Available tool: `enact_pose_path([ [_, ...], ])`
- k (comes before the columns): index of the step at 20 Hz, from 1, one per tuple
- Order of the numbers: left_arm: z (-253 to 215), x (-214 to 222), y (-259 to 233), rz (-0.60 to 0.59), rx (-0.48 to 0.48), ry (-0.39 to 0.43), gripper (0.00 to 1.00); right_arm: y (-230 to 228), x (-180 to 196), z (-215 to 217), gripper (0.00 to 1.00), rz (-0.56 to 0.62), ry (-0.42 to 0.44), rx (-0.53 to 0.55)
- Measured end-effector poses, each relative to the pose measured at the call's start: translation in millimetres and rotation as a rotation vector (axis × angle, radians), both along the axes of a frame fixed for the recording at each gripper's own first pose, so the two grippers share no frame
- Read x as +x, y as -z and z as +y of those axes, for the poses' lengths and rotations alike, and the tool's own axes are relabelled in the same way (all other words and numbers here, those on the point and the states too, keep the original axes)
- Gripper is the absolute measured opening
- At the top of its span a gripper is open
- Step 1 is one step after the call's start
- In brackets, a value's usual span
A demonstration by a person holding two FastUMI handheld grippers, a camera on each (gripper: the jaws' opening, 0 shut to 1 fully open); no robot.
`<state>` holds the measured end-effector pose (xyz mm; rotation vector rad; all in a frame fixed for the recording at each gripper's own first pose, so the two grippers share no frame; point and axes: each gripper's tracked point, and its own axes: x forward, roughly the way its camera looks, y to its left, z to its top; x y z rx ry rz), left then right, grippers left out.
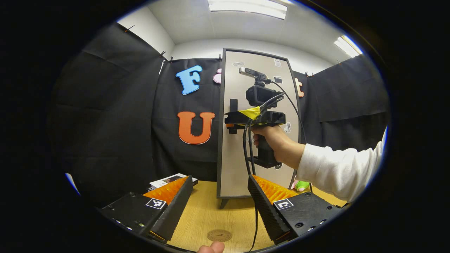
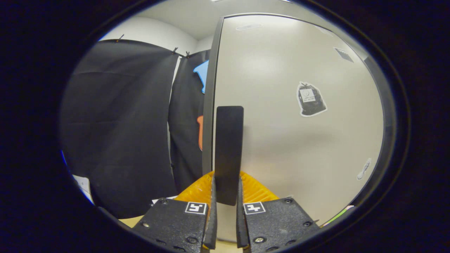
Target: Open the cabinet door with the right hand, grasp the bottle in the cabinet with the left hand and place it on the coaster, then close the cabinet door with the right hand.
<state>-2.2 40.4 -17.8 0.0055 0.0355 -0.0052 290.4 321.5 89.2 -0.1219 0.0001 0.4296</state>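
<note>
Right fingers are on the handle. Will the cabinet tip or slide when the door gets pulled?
Possibly. The cabinet is tall and narrow on small feet on a smooth wooden table, so a sharp pull may rock or slide it. The handle looks rigid and flat; the right gripper grasps low, so slip seems unlikely.

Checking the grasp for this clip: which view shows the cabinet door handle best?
The right gripper view: the handle stands large and upright between the right gripper fingers, which close on its lower end. In the left gripper view the handle is small and distant on the cabinet door, partly covered by that gripper.
</note>
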Motion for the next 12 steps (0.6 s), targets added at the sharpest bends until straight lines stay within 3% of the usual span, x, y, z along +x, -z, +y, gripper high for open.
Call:
enact_pose_path([
  [12,-9.2,-9.1,-7.3,-0.021,0.008,0.018,0.95,1.7,-29.8,-5.4,0.26,-0.015,-0.019,0.006],
])
